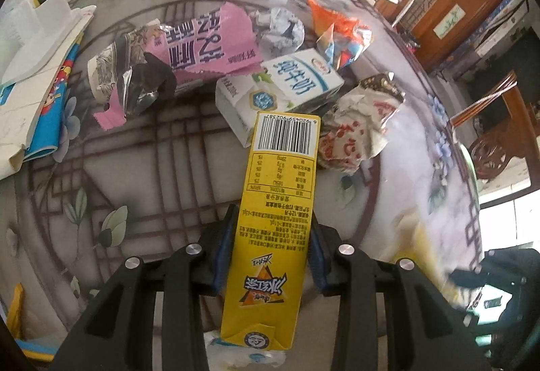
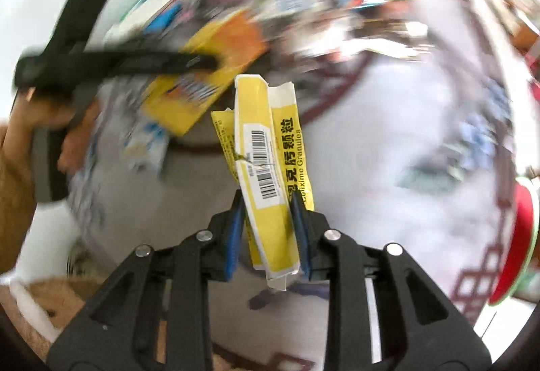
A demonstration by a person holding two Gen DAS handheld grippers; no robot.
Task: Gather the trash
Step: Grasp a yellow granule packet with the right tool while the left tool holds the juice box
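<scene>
**Two grippers, each clamped on a yellow carton**

The left gripper [image 1: 271, 256] is clenched on one tall yellow cardboard drink carton [image 1: 275, 229], its blue pads pressing both long sides; the barcode end points away toward the middle of the table. The right gripper [image 2: 268, 232] grasps one flattened yellow-and-white cardboard medicine box [image 2: 266, 175], creased and torn along one side, held just above the table; no earlier frame shows the jaws' motion.

Both grippers tilt steeply downward over the round glossy patterned table [image 1: 135, 175]. In the right wrist view a bare hand [image 2: 20, 148] grips the left tool's handle at the left edge; that view is heavily blurred.

Beyond the drink carton lie one white milk carton [image 1: 287, 90], touching its far end, one crumpled red-and-white wrapper [image 1: 357, 131] just beside it, one torn pink foil packet [image 1: 189, 53], one crumpled silver foil ball [image 1: 283, 30], and one orange wrapper [image 1: 334, 30] toward the far edge.
</scene>
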